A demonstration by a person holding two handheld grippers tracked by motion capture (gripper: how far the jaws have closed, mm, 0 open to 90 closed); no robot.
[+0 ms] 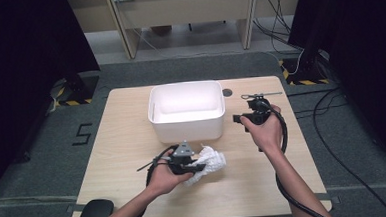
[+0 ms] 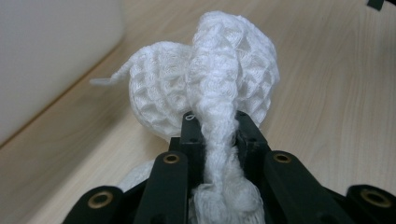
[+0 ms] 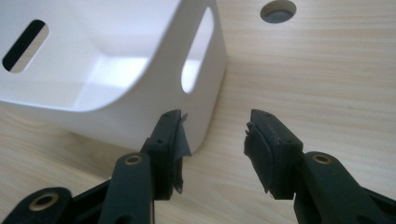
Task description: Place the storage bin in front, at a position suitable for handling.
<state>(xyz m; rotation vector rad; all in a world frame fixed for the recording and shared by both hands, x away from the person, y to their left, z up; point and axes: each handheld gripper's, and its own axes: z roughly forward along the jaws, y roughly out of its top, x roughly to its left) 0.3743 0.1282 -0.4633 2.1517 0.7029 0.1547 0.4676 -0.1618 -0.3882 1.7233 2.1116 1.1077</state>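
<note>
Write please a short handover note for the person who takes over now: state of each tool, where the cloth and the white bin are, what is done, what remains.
Left tool: shut on the white cloth, a fold pinched between its jaws, near the table's front edge, just in front of the white bin.
Right tool: open, nothing between its jaws, beside the bin's right end.
Bin: mid-table, nothing visible inside.
Done: cloth grasped.
Left: probably carry the cloth over the rim, drop it into the bin.

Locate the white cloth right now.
In the high view the white cloth sits near the table's front edge, clamped in the left gripper, just before the white bin.
</note>
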